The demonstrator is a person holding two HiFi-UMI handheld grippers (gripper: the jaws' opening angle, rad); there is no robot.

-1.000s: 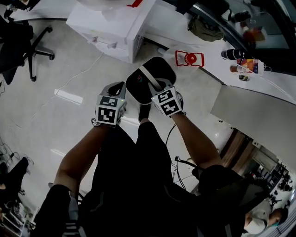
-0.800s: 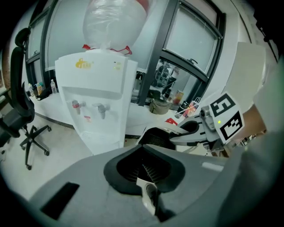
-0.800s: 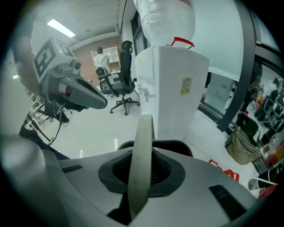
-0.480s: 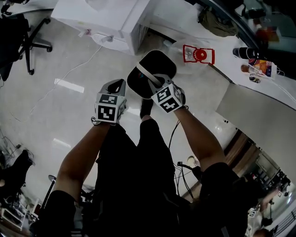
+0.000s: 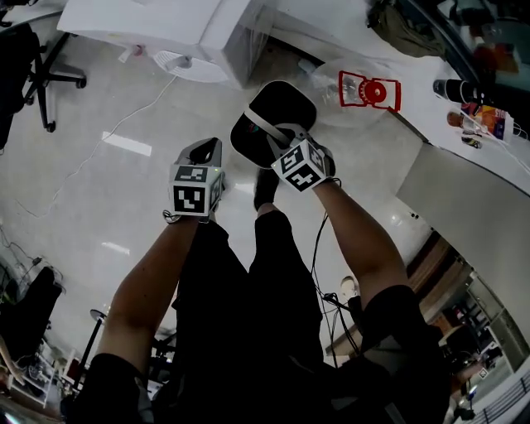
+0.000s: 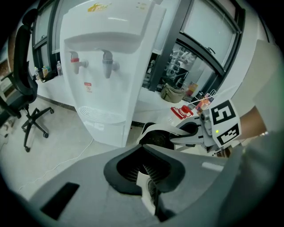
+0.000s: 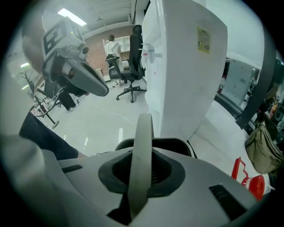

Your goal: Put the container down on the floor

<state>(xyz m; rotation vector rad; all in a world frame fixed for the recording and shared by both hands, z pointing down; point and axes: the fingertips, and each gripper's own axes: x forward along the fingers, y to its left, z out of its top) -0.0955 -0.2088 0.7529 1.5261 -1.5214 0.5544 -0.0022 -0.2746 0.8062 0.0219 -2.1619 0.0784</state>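
Observation:
The container [image 5: 280, 109] is a black bin with a grey strap handle [image 5: 262, 132]. It hangs above the pale floor, in front of my legs. My right gripper [image 5: 278, 149] is shut on that handle, and the strap [image 7: 141, 155] runs straight up between its pads, with the bin's rim [image 7: 177, 142] just beyond. My left gripper [image 5: 204, 151] is a short way left of the bin, apart from it, its jaws shut with a small white slip [image 6: 144, 191] showing at the pads. The left gripper view shows the bin [image 6: 156, 137] hanging from the right gripper [image 6: 195, 133].
A white water dispenser [image 5: 166, 25] stands on the floor just beyond the bin. A red-and-white object [image 5: 370, 91] lies on the white counter [image 5: 431, 132] at right, with bottles farther along. An office chair [image 5: 37, 66] and a thin cable [image 5: 124, 124] are at left.
The right gripper and the hanging bin have drifted slightly up and right in the head view, still gripped by the handle. The left gripper has barely moved.

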